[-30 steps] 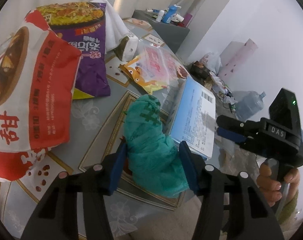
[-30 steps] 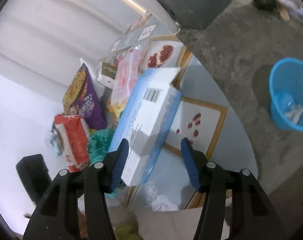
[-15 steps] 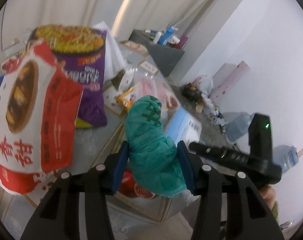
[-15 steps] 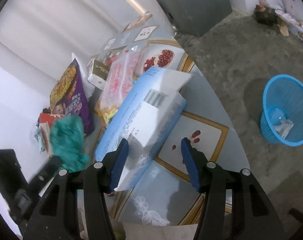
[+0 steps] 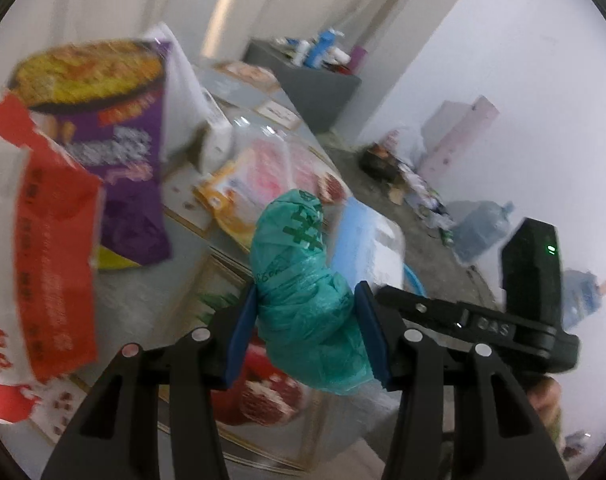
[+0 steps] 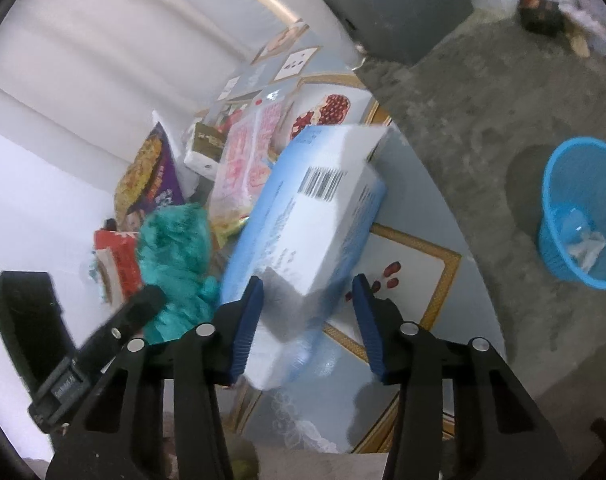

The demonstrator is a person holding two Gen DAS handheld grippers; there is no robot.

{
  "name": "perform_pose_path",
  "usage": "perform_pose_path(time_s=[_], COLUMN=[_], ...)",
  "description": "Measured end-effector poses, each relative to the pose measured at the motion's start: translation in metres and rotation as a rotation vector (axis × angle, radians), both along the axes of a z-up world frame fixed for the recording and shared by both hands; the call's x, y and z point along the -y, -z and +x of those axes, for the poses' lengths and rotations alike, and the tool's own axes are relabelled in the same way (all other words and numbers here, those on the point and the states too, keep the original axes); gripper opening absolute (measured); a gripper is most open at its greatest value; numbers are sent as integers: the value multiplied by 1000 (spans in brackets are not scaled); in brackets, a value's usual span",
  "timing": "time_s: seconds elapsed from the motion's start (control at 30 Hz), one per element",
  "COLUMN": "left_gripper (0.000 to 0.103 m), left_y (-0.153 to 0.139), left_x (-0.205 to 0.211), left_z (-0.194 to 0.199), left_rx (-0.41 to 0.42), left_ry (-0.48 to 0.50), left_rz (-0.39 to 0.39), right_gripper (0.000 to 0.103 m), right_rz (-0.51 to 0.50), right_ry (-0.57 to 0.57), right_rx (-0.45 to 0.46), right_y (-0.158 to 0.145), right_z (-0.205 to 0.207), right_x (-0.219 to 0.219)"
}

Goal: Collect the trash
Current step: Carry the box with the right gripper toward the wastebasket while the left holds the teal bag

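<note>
Over the table (image 6: 335, 408), fingers (image 5: 243, 320) clamp the green bag (image 5: 307, 304).

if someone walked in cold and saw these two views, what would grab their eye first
Probably the crumpled teal plastic bag, clamped between the left gripper fingers above the cluttered table. Next, the big blue-and-white box tilted up in the right gripper. Then the bright blue wastebasket on the floor to the right, already holding some scraps.
</note>
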State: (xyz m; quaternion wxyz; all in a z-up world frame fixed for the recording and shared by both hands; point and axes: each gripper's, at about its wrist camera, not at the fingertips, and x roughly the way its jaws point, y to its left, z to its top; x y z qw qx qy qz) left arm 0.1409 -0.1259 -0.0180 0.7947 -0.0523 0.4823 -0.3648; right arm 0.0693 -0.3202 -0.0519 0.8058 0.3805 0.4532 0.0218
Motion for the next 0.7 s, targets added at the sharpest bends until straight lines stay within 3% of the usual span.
perform_pose_path(time_s=[0.13, 0.27, 0.57, 0.7], left_gripper=[48, 48, 48, 48], left_y=[2, 8, 9, 4], left_x=[5, 8, 1, -13], left_z=[-3, -5, -44, -51], left_rx=[-19, -105, -179, -161], left_ry=[32, 81, 179, 132], left_rz=[-10, -68, -100, -104], right_gripper=[42, 41, 42, 45], right_rz=[21, 46, 9, -47], right_ry=[0, -23, -98, -71], right_rx=[4, -3, -22, -30], right_y=[1, 1, -4, -9], right_z=[-6, -12, -37, -46], right_x=[5, 7, -2, -5])
